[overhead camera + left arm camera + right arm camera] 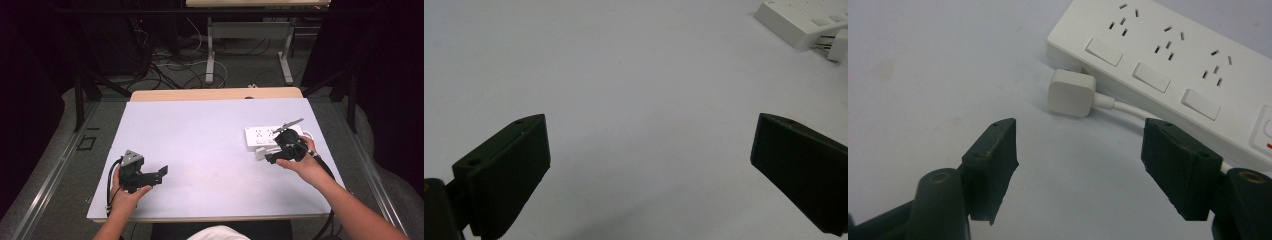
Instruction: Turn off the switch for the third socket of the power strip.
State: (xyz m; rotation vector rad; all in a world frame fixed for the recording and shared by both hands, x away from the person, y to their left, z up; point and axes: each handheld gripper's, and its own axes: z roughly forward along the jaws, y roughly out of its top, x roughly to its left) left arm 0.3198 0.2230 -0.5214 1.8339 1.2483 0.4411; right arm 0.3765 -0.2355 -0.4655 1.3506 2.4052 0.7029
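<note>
Lying near the right edge of the white table [200, 135], a white power strip [265, 136] has a white plug [1071, 93] touching its near side, the plug's cord [1118, 106] running along the strip. The right gripper [1078, 165] hovers just short of the plug with its jaws spread wide and nothing between them (the plug sits beyond the tips). The left gripper [649, 165] rests well apart at the table's near left, jaws likewise released over bare surface.

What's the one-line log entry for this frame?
left gripper: open, idle | right gripper: open, facing white plug | plug beside power strip | nothing held
</note>
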